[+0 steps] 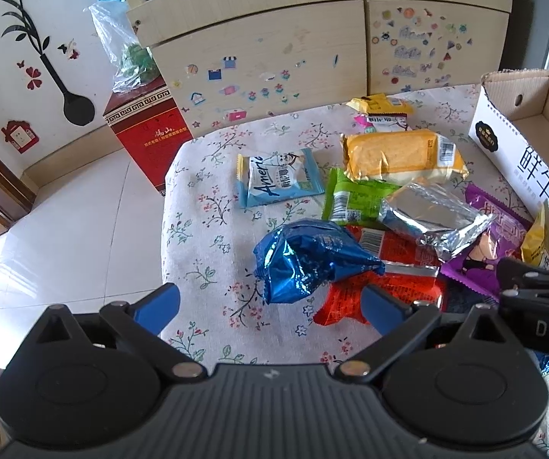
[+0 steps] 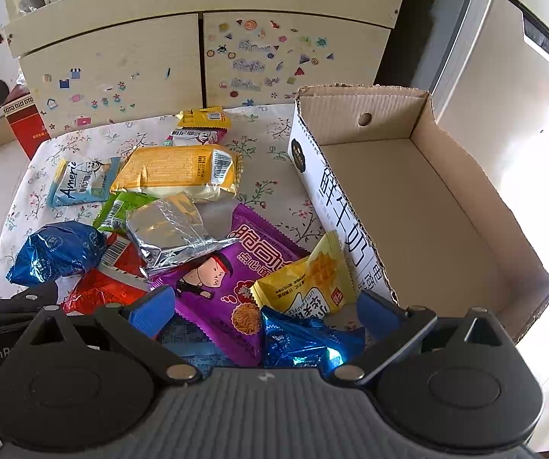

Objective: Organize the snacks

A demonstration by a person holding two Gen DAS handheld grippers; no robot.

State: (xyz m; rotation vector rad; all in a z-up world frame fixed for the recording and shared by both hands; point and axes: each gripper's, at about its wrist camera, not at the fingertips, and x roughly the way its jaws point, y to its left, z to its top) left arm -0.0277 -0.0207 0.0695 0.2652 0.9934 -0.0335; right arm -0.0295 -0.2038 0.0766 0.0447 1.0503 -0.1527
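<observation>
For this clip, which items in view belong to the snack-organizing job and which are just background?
Job items: cardboard box, still empty; purple packet; silver packet; large yellow packet; blue foil packet; left gripper and right gripper, both open.

Background: red carton; stickered cabinet; floral tablecloth.

Readable in white script on the light blue packet: "Ameri", cut off by a fold. Printed large in black down the white outer wall of the cardboard box: the Chinese characters 鲜牛奶. Stamped in pale letters on black gripper bodies: "DAS" at the right edge of the left wrist view, "GenR" at the left edge of the right wrist view, both cropped.
</observation>
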